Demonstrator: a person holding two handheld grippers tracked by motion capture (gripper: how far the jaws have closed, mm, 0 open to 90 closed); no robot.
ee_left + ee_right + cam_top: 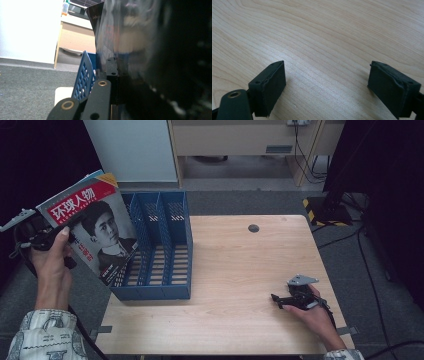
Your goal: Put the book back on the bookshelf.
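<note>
A magazine (95,227) with a red title band and a portrait cover is held tilted above the left end of a blue slotted file organizer (155,292). My left gripper (47,234) is shut on its left edge. In the left gripper view the magazine (125,37) is clamped between the jaws of the left gripper (115,70), with the organizer's mesh wall (83,75) just below. My right gripper (280,301) rests on the wooden table (240,270) at the near right. In the right gripper view the right gripper (327,87) stands wide open over bare wood (324,37).
The organizer stands on the table's left part, its slots open upward. A small dark round cap (253,228) sits near the table's far edge. Beyond the table stand a white cabinet (135,150) and a black stand (335,205) with cables on the floor.
</note>
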